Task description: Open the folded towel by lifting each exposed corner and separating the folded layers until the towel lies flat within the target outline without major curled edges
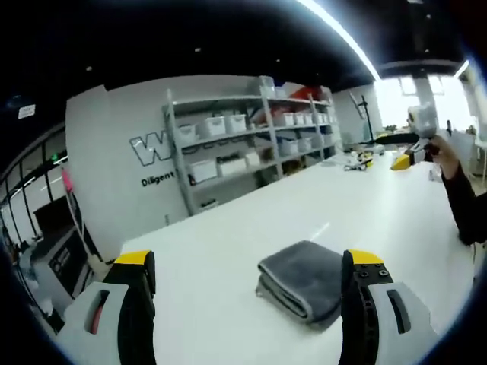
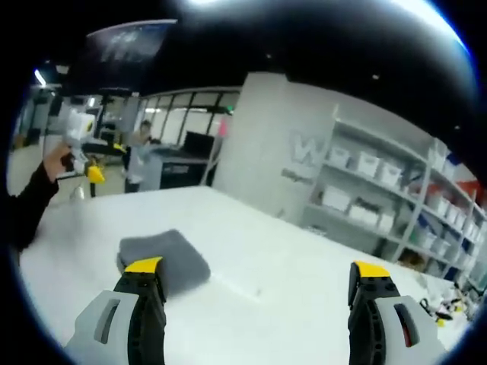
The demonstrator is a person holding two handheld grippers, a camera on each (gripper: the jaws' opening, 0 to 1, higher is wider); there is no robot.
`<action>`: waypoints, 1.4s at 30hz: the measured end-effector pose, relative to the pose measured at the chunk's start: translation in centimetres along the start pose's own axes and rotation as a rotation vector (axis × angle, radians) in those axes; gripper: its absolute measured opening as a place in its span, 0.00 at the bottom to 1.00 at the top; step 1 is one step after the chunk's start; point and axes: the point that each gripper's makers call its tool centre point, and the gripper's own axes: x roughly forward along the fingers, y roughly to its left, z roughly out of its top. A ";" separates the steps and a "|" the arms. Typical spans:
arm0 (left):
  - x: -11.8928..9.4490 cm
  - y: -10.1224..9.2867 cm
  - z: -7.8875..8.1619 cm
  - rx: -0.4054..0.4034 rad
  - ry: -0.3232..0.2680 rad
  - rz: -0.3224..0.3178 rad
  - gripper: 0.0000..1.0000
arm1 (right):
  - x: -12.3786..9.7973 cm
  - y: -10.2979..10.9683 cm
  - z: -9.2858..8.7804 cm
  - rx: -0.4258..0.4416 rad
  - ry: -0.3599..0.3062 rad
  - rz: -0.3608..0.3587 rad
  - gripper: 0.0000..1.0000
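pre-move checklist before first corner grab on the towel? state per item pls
1. Towel folded, lying on the table: ok.
2. Left gripper open, nothing between its jaws: ok.
3. Right gripper open, nothing held: ok.
4. Grippers down at the towel: not ok, both are above the table, off the cloth.
5. Exposed corner picked out: cannot tell; the stacked fold edges show in the left gripper view, but no single loose corner is distinct.
6. Target outline on the table: cannot tell, no marking is evident.
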 end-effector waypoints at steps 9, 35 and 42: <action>0.6 1.4 -0.6 -0.005 0.011 0.020 1.00 | 2.4 0.4 -0.6 -0.007 0.028 0.034 1.00; 5.2 1.0 -7.3 -0.138 0.148 -0.069 0.97 | 6.2 2.3 -4.4 0.016 0.117 0.097 1.00; 6.0 -0.4 -8.7 -0.194 0.172 -0.119 0.97 | 7.2 3.0 -5.4 0.026 0.139 0.107 1.00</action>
